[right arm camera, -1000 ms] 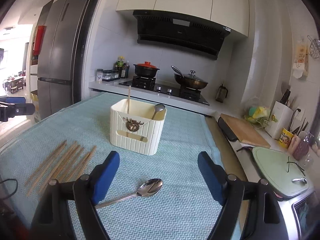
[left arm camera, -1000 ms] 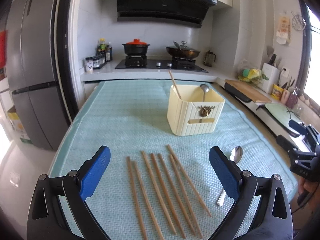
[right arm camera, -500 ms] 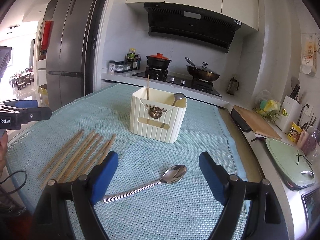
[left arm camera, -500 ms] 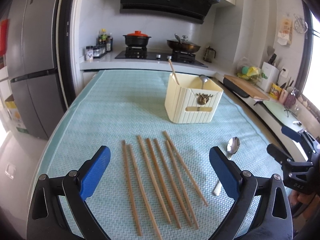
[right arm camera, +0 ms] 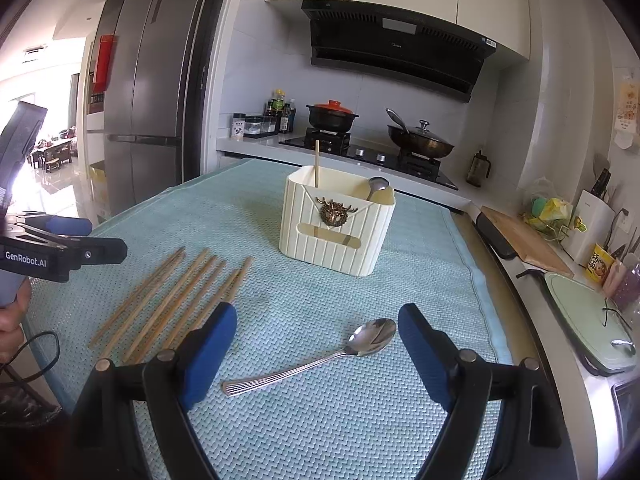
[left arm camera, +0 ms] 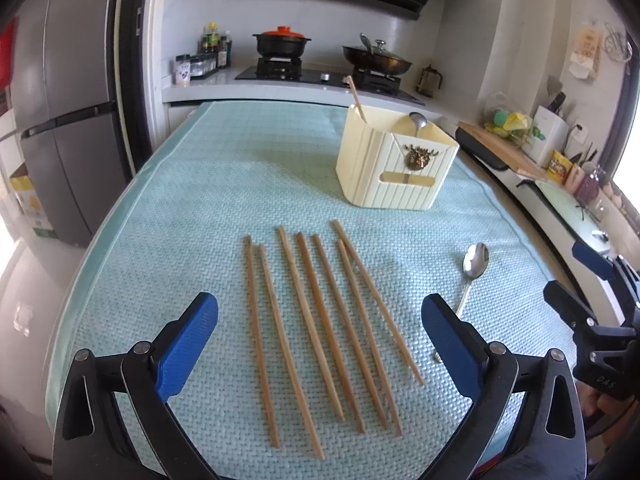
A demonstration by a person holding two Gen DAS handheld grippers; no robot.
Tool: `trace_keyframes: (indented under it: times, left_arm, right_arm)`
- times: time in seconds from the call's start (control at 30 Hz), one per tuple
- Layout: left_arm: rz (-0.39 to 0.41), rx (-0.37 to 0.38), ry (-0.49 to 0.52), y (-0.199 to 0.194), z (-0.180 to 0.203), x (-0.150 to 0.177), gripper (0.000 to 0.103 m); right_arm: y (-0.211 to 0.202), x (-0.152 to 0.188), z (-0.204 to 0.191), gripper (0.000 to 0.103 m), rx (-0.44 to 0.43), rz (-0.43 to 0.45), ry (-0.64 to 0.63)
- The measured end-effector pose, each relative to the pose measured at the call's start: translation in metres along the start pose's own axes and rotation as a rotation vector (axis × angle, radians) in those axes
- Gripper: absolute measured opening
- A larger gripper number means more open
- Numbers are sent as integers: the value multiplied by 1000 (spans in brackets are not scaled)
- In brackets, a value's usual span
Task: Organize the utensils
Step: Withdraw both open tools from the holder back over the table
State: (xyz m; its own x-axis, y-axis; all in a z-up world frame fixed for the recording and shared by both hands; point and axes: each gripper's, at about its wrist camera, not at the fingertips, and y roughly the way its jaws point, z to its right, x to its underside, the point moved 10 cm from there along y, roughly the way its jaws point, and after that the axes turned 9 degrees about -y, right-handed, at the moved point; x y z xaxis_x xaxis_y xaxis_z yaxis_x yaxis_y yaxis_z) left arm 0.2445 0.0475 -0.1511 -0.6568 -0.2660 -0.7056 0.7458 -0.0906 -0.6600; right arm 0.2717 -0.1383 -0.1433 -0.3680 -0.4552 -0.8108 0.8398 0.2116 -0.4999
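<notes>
Several wooden chopsticks (left arm camera: 320, 320) lie side by side on the teal mat; they also show at the left of the right wrist view (right arm camera: 180, 296). A cream utensil holder (left arm camera: 396, 164) stands beyond them with one chopstick (left arm camera: 357, 100) and one spoon (left arm camera: 418, 122) in it; it shows mid-table in the right wrist view (right arm camera: 336, 224). A loose metal spoon (right arm camera: 320, 356) lies on the mat, also in the left wrist view (left arm camera: 470, 272). My left gripper (left arm camera: 320, 344) is open above the near ends of the chopsticks. My right gripper (right arm camera: 316, 348) is open above the loose spoon.
The teal mat (left arm camera: 224, 184) covers the table. Behind it is a counter with a stove, a black pot (left arm camera: 282, 42) and a wok (left arm camera: 376, 62). A fridge (left arm camera: 60, 112) stands left. A cutting board (right arm camera: 524, 240) and a green tray (right arm camera: 588, 312) lie along the right counter.
Both grippers have tilted down toward the table and stayed open: the chopsticks sit higher between the left fingers, and the loose spoon sits higher between the right fingers.
</notes>
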Motion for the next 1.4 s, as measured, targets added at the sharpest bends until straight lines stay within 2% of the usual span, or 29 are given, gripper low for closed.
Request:
trace_keyframes:
  times: [0.33, 0.53, 0.97, 1.4]
  left_arm:
    - [19, -45, 30, -1, -4, -2, 102]
    - [8, -7, 10, -1, -7, 0, 102]
    - [3, -14, -31, 0, -21, 1, 102]
    - [-1, -42, -29, 2, -27, 4, 102]
  right_arm:
    - [5, 13, 3, 85, -5, -38, 27]
    - [5, 14, -3, 85, -16, -43, 15]
    - [6, 14, -14, 85, -27, -51, -3]
    - [5, 15, -21, 85, -35, -61, -13]
